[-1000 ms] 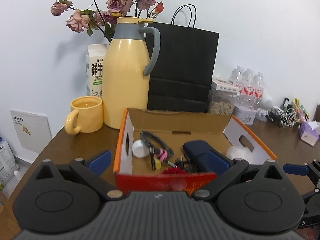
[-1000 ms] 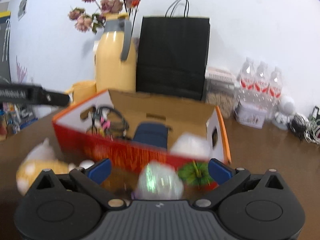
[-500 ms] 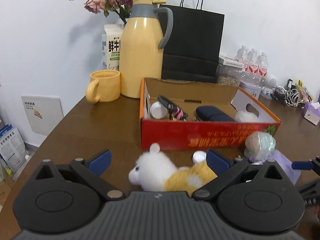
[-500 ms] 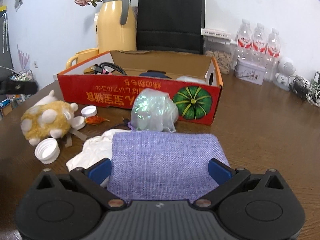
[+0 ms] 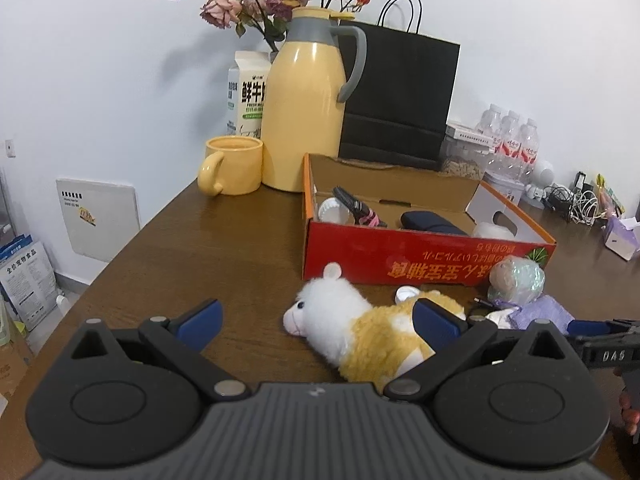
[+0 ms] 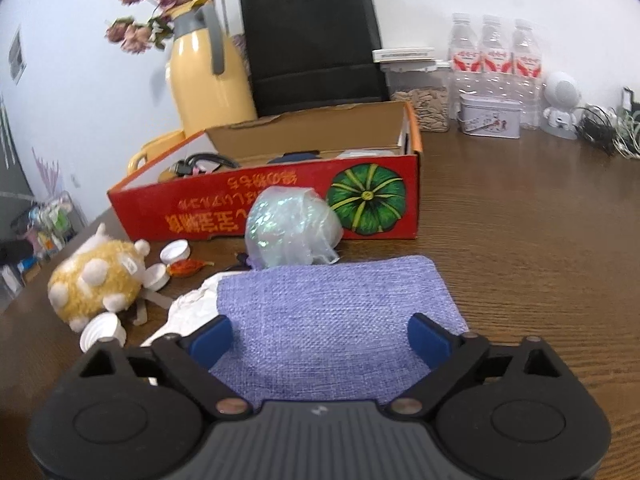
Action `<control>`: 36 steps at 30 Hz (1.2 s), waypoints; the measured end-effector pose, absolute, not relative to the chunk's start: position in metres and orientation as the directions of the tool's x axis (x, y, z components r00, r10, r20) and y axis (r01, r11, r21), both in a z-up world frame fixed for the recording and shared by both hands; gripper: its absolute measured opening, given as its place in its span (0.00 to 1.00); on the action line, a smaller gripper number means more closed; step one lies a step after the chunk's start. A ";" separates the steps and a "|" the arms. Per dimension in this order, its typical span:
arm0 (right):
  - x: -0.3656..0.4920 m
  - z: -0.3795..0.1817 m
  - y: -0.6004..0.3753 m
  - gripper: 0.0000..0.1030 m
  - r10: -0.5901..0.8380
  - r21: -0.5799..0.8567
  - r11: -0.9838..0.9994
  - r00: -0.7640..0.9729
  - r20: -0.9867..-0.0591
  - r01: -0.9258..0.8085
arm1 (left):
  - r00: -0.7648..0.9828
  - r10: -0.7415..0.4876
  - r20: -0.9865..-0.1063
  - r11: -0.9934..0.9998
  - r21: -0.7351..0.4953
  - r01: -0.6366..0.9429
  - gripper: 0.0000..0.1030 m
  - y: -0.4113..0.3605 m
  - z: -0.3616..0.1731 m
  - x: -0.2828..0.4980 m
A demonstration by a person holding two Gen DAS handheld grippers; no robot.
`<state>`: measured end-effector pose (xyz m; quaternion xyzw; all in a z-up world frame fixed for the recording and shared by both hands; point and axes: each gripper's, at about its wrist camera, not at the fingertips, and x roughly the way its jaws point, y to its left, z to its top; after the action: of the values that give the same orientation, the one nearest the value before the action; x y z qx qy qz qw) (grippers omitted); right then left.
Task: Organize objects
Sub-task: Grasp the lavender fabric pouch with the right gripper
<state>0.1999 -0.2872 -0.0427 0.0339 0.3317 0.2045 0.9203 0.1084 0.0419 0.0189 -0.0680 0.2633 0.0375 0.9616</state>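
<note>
A white and yellow plush toy (image 5: 360, 332) lies on the wooden table in front of the red cardboard box (image 5: 420, 256). My left gripper (image 5: 318, 320) is open just above it, with its right fingertip (image 5: 436, 320) over the toy's back. In the right wrist view, a purple woven pouch (image 6: 332, 304) lies flat between the fingers of my right gripper (image 6: 320, 340). Its jaws are closing, and the pads hover over the pouch without pressing it. An iridescent bag (image 6: 292, 228) leans against the box (image 6: 280, 208), and the toy (image 6: 96, 280) lies to the left.
Bottle caps (image 6: 176, 250), an orange wrapper (image 6: 186, 268) and white paper (image 6: 192, 304) lie beside the pouch. Behind the box stand a yellow jug (image 5: 304, 120), a mug (image 5: 234, 164), a milk carton (image 5: 246, 96), a black bag (image 5: 396, 100) and water bottles (image 6: 494, 60). The table's edge (image 5: 120, 256) runs on the left.
Both grippers drew back from the box and sank toward the table. The left came over the plush toy, the right over the purple pouch, where its fingers narrowed a little.
</note>
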 end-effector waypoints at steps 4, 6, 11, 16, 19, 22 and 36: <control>0.198 -0.043 -0.287 0.84 0.380 0.176 0.921 0.707 -0.596 -0.347 | 0.851 0.042 -0.523 0.988 -0.105 -0.114 1.00 0.041 0.016 0.109; 0.196 -0.044 -0.283 0.83 0.365 0.148 0.925 0.713 -0.598 -0.349 | 0.851 0.042 -0.524 0.988 -0.106 -0.114 1.00 0.041 0.016 0.109; 0.192 -0.043 -0.283 0.56 0.372 0.145 0.922 0.720 -0.586 -0.359 | 0.845 0.043 -0.533 0.988 -0.105 -0.117 1.00 0.040 0.014 0.109; 0.184 -0.041 -0.283 0.29 0.396 0.161 0.913 0.722 -0.567 -0.374 | 0.837 0.028 -0.546 0.990 -0.101 -0.100 1.00 0.033 0.008 0.106; 0.179 -0.039 -0.284 0.21 0.401 0.159 0.912 0.734 -0.548 -0.379 | 0.833 0.008 -0.553 0.992 -0.103 -0.078 1.00 0.028 0.005 0.105; 0.171 -0.035 -0.285 0.19 0.400 0.150 0.913 0.756 -0.519 -0.380 | 0.829 -0.017 -0.558 0.994 -0.098 -0.046 1.00 0.019 0.001 0.105; 0.149 -0.023 -0.300 0.15 0.340 0.146 0.940 0.862 -0.375 -0.307 | 0.820 0.026 -0.571 0.978 -0.154 -0.138 1.00 0.019 0.000 0.115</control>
<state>0.1487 -0.2999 -0.0228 0.0407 0.2016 0.1679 0.9641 0.1149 0.0189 -0.0003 -0.0948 0.2966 0.0431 0.9493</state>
